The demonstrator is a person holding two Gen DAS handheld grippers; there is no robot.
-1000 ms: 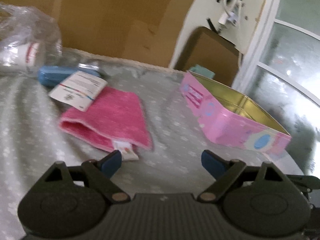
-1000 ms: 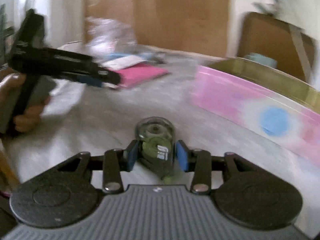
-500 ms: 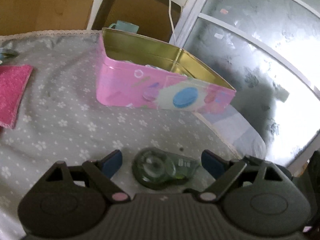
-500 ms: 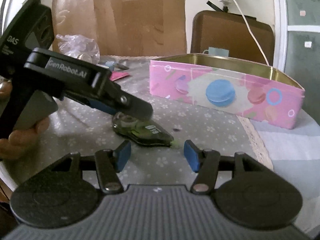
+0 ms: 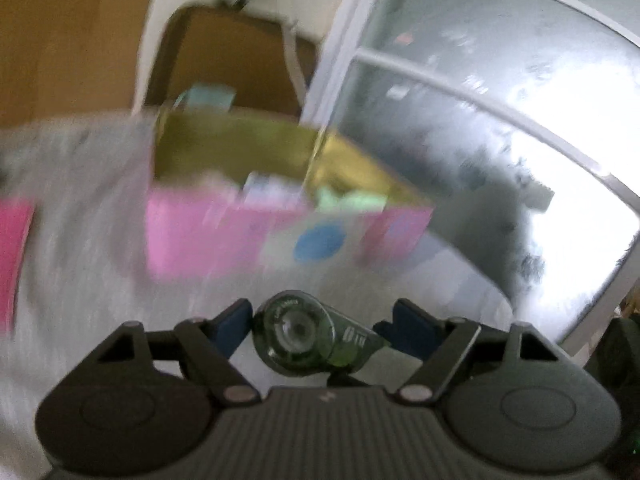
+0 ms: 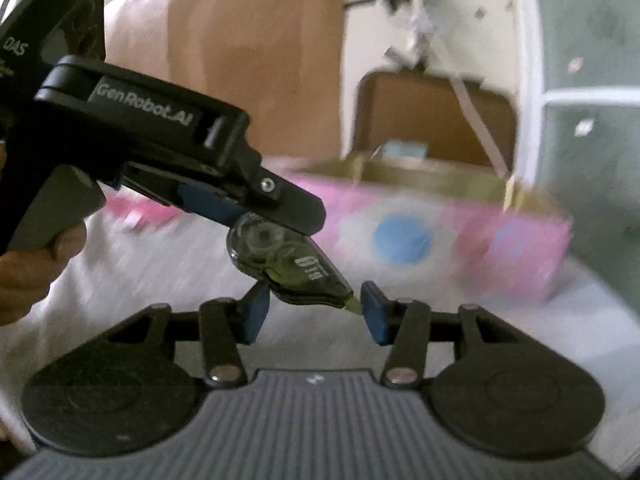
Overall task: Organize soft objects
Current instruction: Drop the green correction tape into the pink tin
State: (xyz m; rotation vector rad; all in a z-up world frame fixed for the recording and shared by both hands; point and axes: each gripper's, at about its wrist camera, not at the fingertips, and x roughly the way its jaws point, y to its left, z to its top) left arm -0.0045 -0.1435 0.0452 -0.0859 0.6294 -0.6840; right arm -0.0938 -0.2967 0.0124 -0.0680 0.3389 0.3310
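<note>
1. Left tongs [image 5: 320, 322] are clamped on the green correction-tape dispenser [image 5: 308, 338], carrying it above the table [image 5: 80, 240].
2. From the right wrist view, the dispenser's tip hangs between the right tongs [image 6: 314, 312], whose pads stand apart, gripping nothing.
3. Beyond sits the pink tin [image 5: 224, 236], open, blurred items inside.
4. A pink cloth [image 5: 12, 256] lies at the left edge.

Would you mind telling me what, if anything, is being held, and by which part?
The left gripper holds the correction tape dispenser by its round end; the right gripper holds nothing.
</note>
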